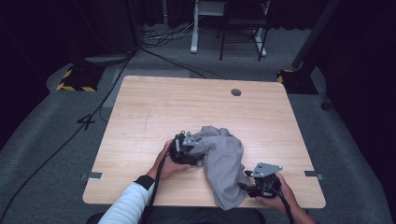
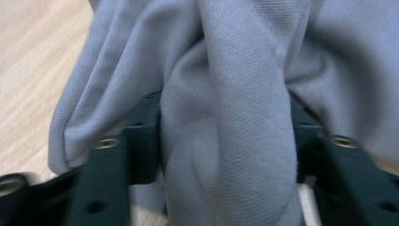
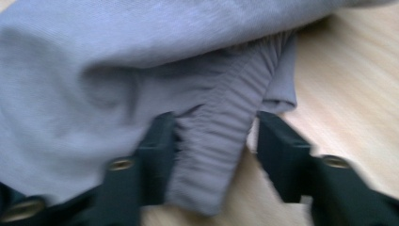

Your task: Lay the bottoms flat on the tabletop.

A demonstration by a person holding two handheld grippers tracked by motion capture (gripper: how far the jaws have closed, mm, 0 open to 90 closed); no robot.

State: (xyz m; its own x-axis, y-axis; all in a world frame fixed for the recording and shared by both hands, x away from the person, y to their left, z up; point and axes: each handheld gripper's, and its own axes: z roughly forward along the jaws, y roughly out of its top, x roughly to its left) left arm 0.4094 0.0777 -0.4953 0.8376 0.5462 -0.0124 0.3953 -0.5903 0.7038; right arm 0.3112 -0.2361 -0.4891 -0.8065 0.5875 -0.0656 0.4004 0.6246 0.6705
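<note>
— As things lie now, item one?
— Grey garment [image 1: 223, 161]: bunched at the near edge of the table [image 1: 154, 107]. Probably nothing flattened yet.
— Tools?
— Left gripper [image 1: 198, 149]: clenched on a fold. Right gripper [image 1: 245, 180]: astride the ribbed hem (pinched or not, I cannot tell).

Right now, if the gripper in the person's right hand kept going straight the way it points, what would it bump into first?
The grey garment: its gathered band already lies between the jaws of the right gripper, and more cloth bunches just beyond, as far as depth can be judged.
</note>
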